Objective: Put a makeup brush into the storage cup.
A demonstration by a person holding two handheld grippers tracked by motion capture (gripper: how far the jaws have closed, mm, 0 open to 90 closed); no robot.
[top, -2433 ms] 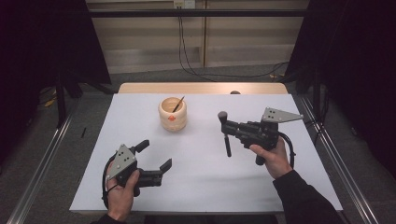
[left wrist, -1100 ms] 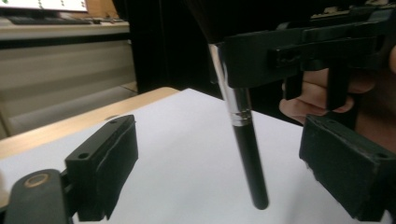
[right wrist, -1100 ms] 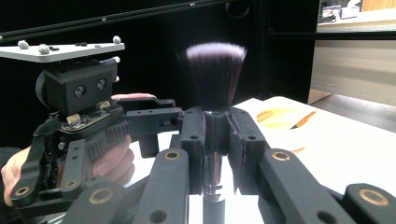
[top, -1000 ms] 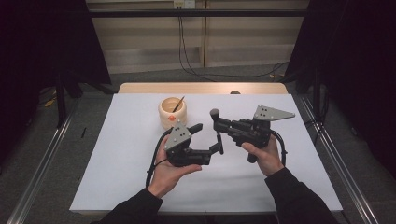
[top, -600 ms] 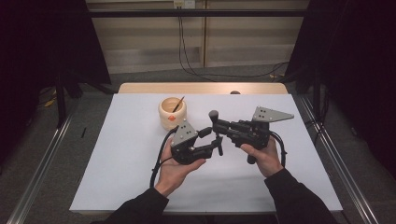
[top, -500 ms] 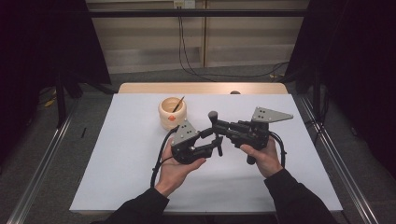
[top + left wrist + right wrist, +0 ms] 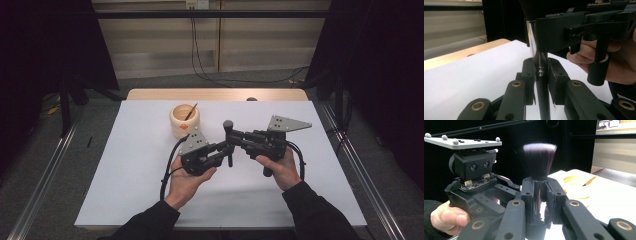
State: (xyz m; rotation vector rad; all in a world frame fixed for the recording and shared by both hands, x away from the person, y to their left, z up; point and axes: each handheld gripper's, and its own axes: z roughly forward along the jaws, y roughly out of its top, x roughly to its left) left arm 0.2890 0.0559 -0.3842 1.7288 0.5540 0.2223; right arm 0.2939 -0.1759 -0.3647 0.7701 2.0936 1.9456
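Over the worktop [image 7: 125, 165], the right gripper [image 7: 235, 137] is clenching the makeup brush [image 7: 539, 162] upright while the left gripper [image 7: 226, 149], its jaws just closing, is clamping the handle below, apparently for a handover.

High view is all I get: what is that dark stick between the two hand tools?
Observer: A makeup brush; the right gripper view shows dark bristles with pale tips.
Operator: Who holds it?
Observer: The right gripper clamps it just under the bristles.
Operator: And the other tool?
Observer: The left gripper has just been closing its jaws, and they press on the brush's black handle, lower down.
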